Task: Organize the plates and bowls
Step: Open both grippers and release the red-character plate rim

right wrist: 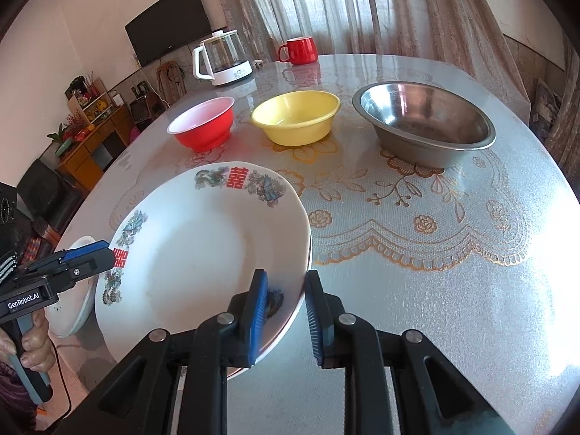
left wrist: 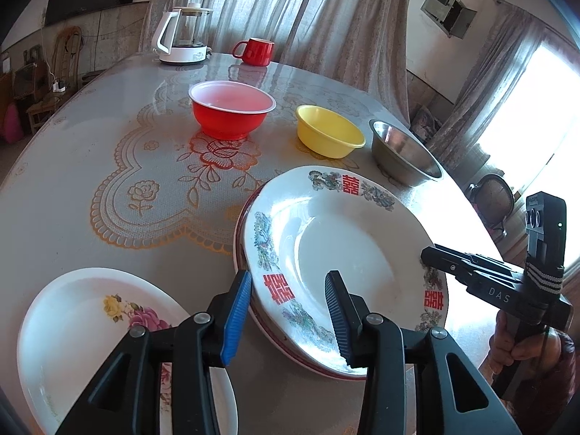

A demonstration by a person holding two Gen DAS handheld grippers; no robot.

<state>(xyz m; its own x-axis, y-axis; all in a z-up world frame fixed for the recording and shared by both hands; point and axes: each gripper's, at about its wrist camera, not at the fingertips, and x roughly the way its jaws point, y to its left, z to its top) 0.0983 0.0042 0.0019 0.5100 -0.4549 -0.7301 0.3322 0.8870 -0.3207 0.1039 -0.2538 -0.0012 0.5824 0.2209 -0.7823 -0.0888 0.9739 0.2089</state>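
A white plate (left wrist: pixel 344 253) (right wrist: pixel 199 253) with red characters and bird patterns lies on top of a red-rimmed plate (left wrist: pixel 240 243) near the table's front. My left gripper (left wrist: pixel 286 317) (right wrist: pixel 105 250) straddles its left rim, open, with one pad outside the edge and one over the plate. My right gripper (right wrist: pixel 284 315) (left wrist: pixel 426 255) straddles the opposite rim, its jaws narrowly apart and open, and a thin gap shows beside the outer pad. A floral plate (left wrist: pixel 79 326) (right wrist: pixel 72 311) lies to the left. Behind stand a red bowl (left wrist: pixel 232 108) (right wrist: pixel 203 127), a yellow bowl (left wrist: pixel 330 130) (right wrist: pixel 295 117) and a steel bowl (left wrist: pixel 404 152) (right wrist: pixel 424 123).
A glass kettle (left wrist: pixel 185 36) (right wrist: pixel 224 58) and a red mug (left wrist: pixel 255 50) (right wrist: pixel 299 50) stand at the far edge of the round table (left wrist: pixel 72 199) (right wrist: pixel 435 290). Curtains hang behind. A person's hands hold both gripper handles at the near edge.
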